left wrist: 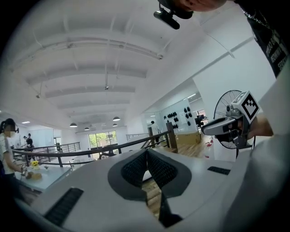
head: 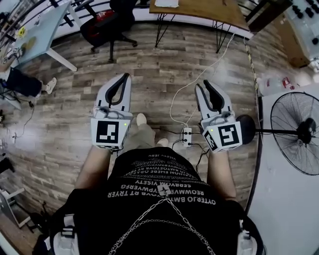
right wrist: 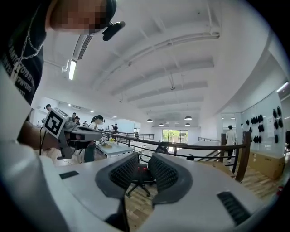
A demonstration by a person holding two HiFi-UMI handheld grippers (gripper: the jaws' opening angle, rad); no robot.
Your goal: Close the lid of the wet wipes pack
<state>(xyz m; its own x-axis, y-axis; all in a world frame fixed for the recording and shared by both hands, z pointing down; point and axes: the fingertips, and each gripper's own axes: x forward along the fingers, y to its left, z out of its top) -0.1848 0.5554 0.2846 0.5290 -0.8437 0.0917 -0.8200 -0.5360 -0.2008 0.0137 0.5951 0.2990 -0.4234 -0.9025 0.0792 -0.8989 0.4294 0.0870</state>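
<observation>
No wet wipes pack shows in any view. I hold both grippers level in front of my body, over the wooden floor. My left gripper (head: 125,75) (left wrist: 146,153) has its two dark ribbed pads touching at the tips, with nothing between them. My right gripper (head: 202,84) (right wrist: 144,157) stands slightly open: a narrow gap shows between its pads, and only the far floor and a chair show through it. Each gripper appears from the side in the other's view. The two are about a body's width apart.
A black and red office chair (head: 107,22) and a wooden table (head: 199,10) stand ahead. A standing fan (head: 296,132) and a white surface (head: 289,199) are at my right. A power strip (head: 187,136) with cables lies on the floor by my feet. A railing (right wrist: 195,147) crosses farther off.
</observation>
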